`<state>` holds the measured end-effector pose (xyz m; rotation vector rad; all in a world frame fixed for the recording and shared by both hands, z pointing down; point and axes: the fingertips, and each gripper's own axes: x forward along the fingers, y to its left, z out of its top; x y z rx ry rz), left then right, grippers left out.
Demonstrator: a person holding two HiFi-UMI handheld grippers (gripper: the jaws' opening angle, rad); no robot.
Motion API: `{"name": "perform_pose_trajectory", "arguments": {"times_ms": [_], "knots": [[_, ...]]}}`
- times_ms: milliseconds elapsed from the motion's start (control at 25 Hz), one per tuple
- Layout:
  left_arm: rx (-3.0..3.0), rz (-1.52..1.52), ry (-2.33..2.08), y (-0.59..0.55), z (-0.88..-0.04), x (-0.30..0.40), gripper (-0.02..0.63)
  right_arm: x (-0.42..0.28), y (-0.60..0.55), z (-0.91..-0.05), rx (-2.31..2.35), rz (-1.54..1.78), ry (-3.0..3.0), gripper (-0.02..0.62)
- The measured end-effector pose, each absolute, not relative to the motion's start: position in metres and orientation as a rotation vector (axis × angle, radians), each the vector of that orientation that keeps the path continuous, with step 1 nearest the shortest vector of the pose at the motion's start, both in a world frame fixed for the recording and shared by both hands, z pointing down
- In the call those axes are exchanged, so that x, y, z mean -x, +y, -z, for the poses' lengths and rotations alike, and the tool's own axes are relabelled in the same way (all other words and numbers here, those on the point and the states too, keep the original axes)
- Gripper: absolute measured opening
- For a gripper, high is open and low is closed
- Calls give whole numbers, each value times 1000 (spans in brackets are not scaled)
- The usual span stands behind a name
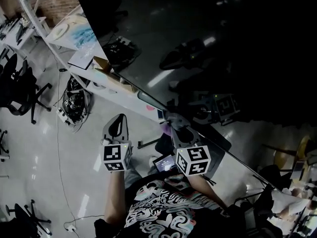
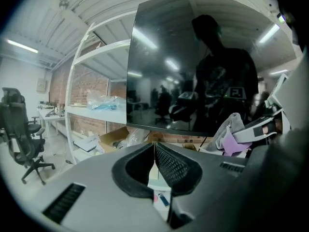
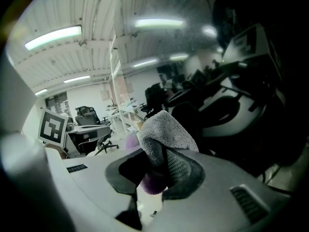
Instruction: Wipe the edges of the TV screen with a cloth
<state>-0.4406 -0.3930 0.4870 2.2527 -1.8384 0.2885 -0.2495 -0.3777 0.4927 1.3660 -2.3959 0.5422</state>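
The right gripper (image 3: 159, 164) has its jaws clamped on a bunched grey-and-purple cloth (image 3: 164, 129), held up by the bottom edge of the TV screen (image 1: 223, 43), not far from its lower left corner; whether the cloth touches the frame yet I cannot tell. The left gripper (image 2: 154, 152) hangs just beside it, jaws pressed together on nothing. To wipe well, lead with the bulging fold rather than the hard jaw tips. Run it along the bottom edge in one steady stroke, with light pressure so the panel does not rock.
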Motion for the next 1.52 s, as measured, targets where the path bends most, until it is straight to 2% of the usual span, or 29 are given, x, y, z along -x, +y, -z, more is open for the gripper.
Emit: {"name": "perform_pose_trajectory", "arguments": {"times_ms": [1520], "knots": [[-2362,-282,-1696,-451,-479,519,20,314,-420,-491,-1508,-640,-2310,95]]}}
